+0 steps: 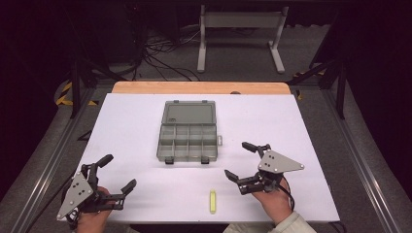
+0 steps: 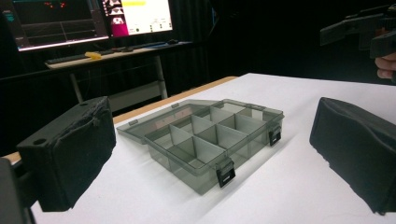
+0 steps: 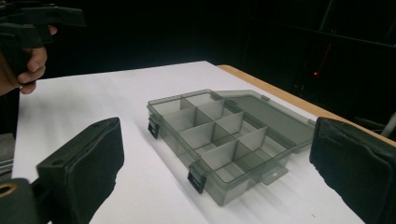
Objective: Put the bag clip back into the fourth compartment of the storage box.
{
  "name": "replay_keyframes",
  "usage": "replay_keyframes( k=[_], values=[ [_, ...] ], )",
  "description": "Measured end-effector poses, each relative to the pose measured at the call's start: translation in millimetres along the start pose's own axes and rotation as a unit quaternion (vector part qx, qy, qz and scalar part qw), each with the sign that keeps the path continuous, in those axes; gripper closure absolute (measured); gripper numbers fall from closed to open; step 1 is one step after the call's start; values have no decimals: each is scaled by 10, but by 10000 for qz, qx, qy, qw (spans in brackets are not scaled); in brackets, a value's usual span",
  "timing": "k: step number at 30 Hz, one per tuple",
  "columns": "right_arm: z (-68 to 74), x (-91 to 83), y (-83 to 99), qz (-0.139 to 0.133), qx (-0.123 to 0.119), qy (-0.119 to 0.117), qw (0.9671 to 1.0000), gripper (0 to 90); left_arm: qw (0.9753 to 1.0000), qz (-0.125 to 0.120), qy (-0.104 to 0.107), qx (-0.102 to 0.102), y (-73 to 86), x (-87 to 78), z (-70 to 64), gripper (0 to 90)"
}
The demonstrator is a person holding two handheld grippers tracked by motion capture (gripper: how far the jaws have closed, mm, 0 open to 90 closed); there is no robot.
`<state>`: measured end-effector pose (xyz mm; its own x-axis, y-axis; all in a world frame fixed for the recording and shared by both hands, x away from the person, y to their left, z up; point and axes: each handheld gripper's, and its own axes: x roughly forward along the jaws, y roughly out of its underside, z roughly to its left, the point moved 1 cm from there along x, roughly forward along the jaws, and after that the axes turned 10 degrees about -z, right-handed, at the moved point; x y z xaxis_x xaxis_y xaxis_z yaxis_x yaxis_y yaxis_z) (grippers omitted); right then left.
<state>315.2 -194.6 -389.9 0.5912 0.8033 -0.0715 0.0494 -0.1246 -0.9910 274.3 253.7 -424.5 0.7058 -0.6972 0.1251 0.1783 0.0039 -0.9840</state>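
Translucent glossy grey plastic box (image 1: 188,131), matt white table (image 1: 121,126)

Translucent smoky-grey plastic compartment box (image 1: 187,137) sits mid-table on the white surface, lid swung fully open and lying flat behind the tray on the far side, two black latches on the near front edge unfastened and hanging down. Tray is split by thin dividers into two rows of four cells, and they look empty from the left gripper view (image 2: 204,140) and right gripper view (image 3: 219,140). Small yellow stick-shaped piece (image 1: 212,201) lies flat near the front table edge, long axis pointing toward the box, well apart from it.
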Motion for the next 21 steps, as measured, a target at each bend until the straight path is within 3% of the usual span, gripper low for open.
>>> replay_keyframes(
  k=[2, 6, 8, 9, 10, 13, 14, 15, 16, 18, 21],
  values=[
    [18, 49, -27, 17, 17, -204, 9998, 54, 10000, 7, 7, -7, 1, 0, 1, 11],
    [54, 99, -69, 312, -30, -332, 9990, 71, 10000, 11, 25, -8, 1, -1, -2, 17],
    [84, 137, -99, 623, -22, -492, 9968, 145, 10000, -1, 18, -8, 2, -2, 1, 17],
    [112, 153, -129, 817, -26, -648, 9945, 293, 10000, 1, 15, -17, 2, -4, 3, 17],
    [112, 153, -129, 817, -26, -648, 9945, 293, 10000, 1, 15, -17, 2, -4, 3, 17],
    [157, 155, -170, 911, 40, -937, 9914, 588, 10000, 10, 20, -13, 2, -2, 2, 17],
    [167, 161, -183, 975, 74, -1041, 9897, 660, 10000, 11, 27, -14, 2, -1, 1, 17],
    [198, 177, -206, 1157, -17, -1203, 9860, 781, 10000, 14, 32, -13, 3, 1, 1, 17],
    [198, 177, -206, 1157, -17, -1203, 9860, 781, 10000, 14, 32, -13, 3, 1, 1, 17],
    [238, 192, -238, 1377, -118, -1427, 9801, 898, 10000, 1, 21, -20, 3, 0, 4, 17],
    [281, 215, -270, 1577, -225, -1555, 9749, 900, 10000, 1, 17, -21, 3, 0, 3, 17]
  ],
)
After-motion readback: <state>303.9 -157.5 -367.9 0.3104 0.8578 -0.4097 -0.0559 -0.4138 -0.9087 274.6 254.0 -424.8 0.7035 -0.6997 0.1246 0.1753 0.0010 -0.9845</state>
